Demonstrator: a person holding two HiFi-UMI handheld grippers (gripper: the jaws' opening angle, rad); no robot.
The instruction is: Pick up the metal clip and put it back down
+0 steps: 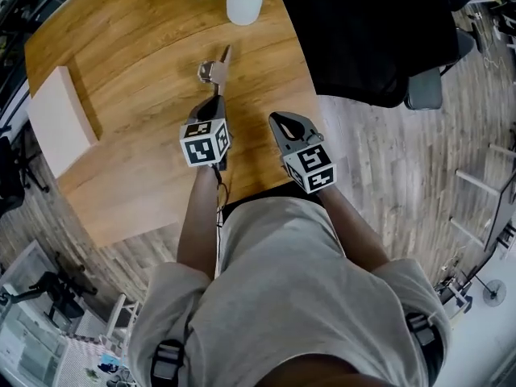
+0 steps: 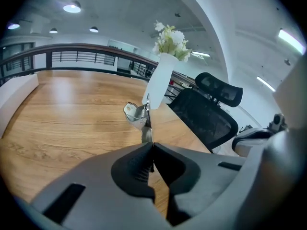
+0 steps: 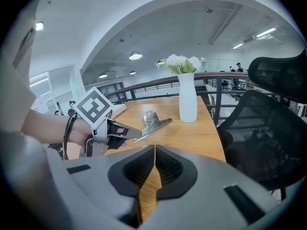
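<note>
The metal clip (image 1: 214, 69) is a shiny spring clamp over the middle of the round wooden table (image 1: 129, 47). My left gripper (image 1: 218, 95) is shut on its near handle, and the clip's mouth points away toward the vase. In the left gripper view the clip (image 2: 139, 114) sticks out straight ahead of the closed left gripper (image 2: 151, 145). In the right gripper view the clip (image 3: 153, 122) looks tilted, with its far end raised off the wood. My right gripper (image 1: 284, 123) is shut and empty near the table's right edge; its own view shows the right gripper (image 3: 154, 150) closed with only table beyond.
A white vase (image 1: 244, 2) with flowers stands at the table's far edge, just past the clip. A pale flat box (image 1: 58, 119) lies on the left side. A black mesh chair (image 1: 371, 31) sits close to the table's right rim.
</note>
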